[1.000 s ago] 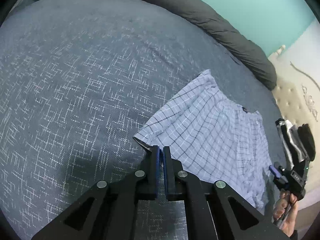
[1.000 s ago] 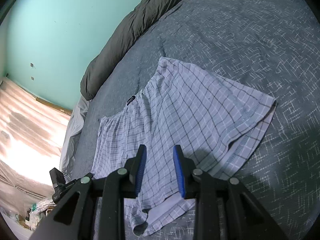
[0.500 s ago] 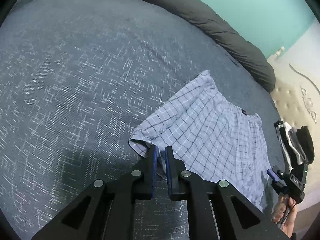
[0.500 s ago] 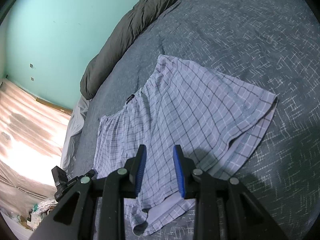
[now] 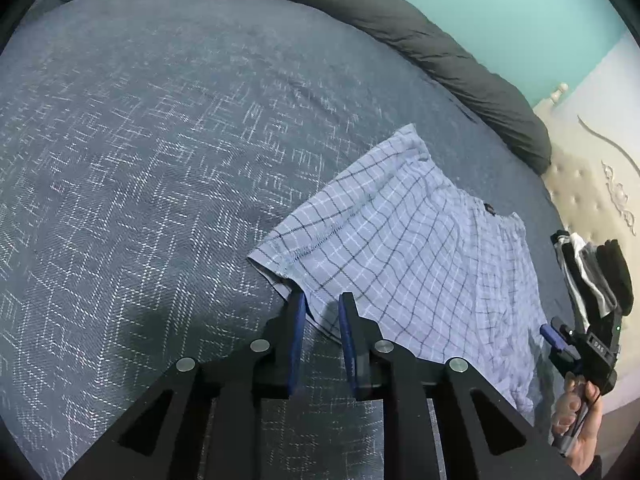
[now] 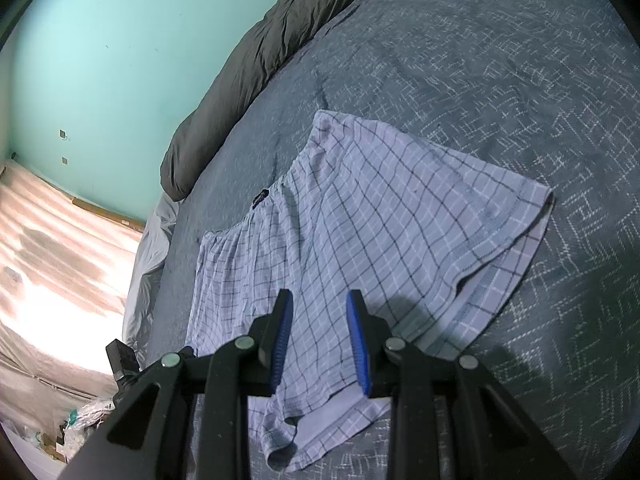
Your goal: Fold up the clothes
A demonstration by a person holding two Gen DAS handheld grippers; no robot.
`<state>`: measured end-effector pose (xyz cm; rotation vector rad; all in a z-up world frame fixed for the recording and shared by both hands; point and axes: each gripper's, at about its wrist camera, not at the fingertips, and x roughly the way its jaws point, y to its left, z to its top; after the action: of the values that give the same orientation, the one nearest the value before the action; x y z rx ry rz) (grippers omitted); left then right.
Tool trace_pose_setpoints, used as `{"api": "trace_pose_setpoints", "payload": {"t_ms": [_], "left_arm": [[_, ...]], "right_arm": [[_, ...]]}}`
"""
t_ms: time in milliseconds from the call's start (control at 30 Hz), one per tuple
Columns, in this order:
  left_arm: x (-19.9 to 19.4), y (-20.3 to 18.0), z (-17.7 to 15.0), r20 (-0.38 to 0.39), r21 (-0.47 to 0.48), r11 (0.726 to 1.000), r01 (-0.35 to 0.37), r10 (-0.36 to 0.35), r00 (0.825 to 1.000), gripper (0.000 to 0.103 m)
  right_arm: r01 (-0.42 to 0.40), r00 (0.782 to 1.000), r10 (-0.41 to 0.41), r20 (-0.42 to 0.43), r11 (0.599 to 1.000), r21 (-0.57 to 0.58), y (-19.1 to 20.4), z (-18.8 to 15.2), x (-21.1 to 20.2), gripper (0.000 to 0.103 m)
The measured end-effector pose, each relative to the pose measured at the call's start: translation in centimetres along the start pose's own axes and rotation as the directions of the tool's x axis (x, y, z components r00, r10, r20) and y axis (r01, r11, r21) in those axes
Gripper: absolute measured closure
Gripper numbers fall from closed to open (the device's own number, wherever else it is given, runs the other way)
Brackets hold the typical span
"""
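- Left tongs (image 5: 322, 306): jaws have just been opening and now stand a little apart. The hem corner of the checked shorts (image 5: 404, 252) lies in the gap, but the pads do not press on it.
- Right tongs (image 6: 320, 308): jaws apart and empty, hovering over the middle of the shorts; no contact seen.
- The shorts lie spread on the bed (image 5: 160, 152), reaching from both tongs out toward the dark bolster (image 5: 440, 56).
- Risk: the leg hem just ahead of the left tongs sits raised, its two layers gaping. If the left tongs close there, they may catch only the top layer, and the fold would drag skewed.
- Risk: with neither tongs gripping, the cloth could slide on the bed cover at the first push.
- Risk: the near leg below the right tongs is curled under; folding over it would trap a crease.
- A folded stack (image 5: 592, 276) beyond the right tongs could be knocked by a wide swing.
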<state>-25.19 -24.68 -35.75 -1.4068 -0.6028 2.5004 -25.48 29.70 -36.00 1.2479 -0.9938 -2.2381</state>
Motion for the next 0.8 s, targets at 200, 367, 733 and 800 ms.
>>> {"api": "trace_pose_setpoints", "payload": {"t_ms": [200,367,733,800], "left_arm": [[-1.0,0.2,0.1,0.019,0.021,0.998,-0.050,0.050,0.999,0.084],[-0.9,0.2,0.5,0.028,0.042,0.997,-0.067,0.065,0.997,0.084],[0.2,0.4,1.0,0.019,0.000,1.000,-0.025,0.025,1.000,0.084],[0.2,0.2,1.1,0.018,0.006,1.000,-0.017,0.017,1.000,0.085]], "right_arm": [[0.001,1.000,-0.001,0.000,1.000,0.004,-0.1,0.1,0.0,0.076],[0.002,1.000,-0.002,-0.001,1.000,0.001,0.0,0.0,0.1,0.076],[0.006,1.000,-0.006,-0.003,1.000,0.006,-0.2,-0.1,0.1,0.076],[0.006,1.000,-0.006,-0.003,1.000,0.006,-0.2,-0.1,0.1,0.076]]}}
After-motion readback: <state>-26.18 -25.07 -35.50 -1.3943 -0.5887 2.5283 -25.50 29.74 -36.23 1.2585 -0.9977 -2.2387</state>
